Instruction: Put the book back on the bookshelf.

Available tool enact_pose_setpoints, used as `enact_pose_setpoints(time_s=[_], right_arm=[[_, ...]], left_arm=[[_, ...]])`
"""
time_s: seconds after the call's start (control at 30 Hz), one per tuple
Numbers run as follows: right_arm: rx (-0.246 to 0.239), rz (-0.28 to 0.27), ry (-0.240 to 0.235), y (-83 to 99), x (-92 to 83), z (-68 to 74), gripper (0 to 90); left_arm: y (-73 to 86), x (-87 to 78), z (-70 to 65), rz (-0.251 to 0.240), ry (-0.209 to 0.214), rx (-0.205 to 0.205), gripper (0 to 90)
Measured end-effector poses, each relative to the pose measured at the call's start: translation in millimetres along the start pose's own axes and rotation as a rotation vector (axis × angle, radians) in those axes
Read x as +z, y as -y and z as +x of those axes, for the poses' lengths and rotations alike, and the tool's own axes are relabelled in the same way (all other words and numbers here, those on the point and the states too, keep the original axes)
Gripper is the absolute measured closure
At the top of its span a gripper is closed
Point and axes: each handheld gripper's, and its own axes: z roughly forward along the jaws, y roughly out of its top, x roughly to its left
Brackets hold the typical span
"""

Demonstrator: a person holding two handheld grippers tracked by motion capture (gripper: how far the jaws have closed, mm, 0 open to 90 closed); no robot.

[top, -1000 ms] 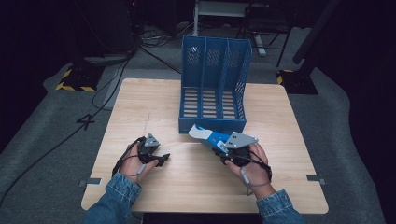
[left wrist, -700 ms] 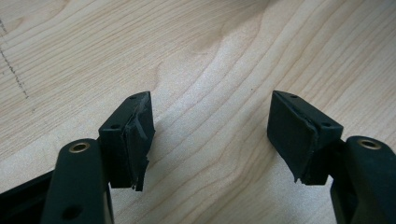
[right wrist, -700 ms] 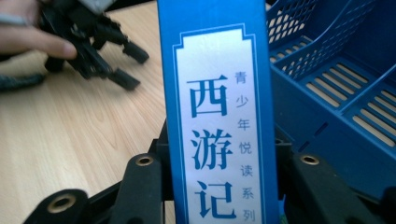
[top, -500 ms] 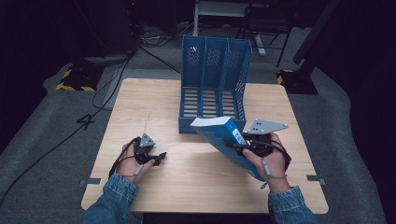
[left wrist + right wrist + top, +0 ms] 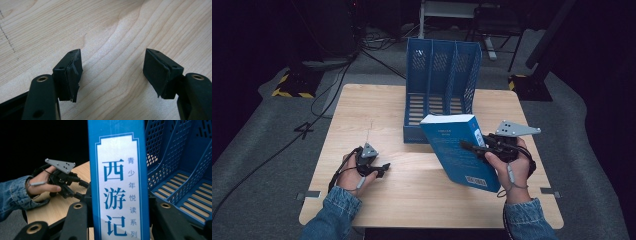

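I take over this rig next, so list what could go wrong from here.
1. The right gripper clamps the blue book near one edge, tilted above the table; it may pivot or slip.
2. The blue file rack has narrow slots; the book could catch a divider and push the rack back.
3. The left gripper rests open near the table, not steadying the rack.

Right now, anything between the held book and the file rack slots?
Nothing visible. The right gripper is clamped on the blue book, tilted above the table just in front of the blue file rack. Its three slots look empty. The left gripper rests open, well off to the side.
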Motion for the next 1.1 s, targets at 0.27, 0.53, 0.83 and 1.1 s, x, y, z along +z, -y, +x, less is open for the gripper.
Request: enact_pose_setpoints(time_s=[0.27, 0.53, 0.83, 1.1], right_arm=[[0.006, -0.031, -0.004, -11.7, -5.0, 1.2, 62.1], [0.028, -0.089, 0.012, -29.4, -11.6, -1.3, 62.1], [0.043, -0.141, 0.037, -51.3, -14.2, -6.1, 62.1], [0.068, -0.186, 0.049, -72.2, -11.8, -15.6, 62.1]], left_arm=[[1.5, -1.4, 1.3, -0.001, 0.0, -0.014, 32.6], [1.9, -1.7, 1.8, -0.003, -0.011, -0.011, 32.6], [2.4, -2.1, 2.3, -0.002, -0.021, -0.026, 32.4], [2.0, -2.0, 3.3, -0.002, -0.02, -0.02, 32.1]])
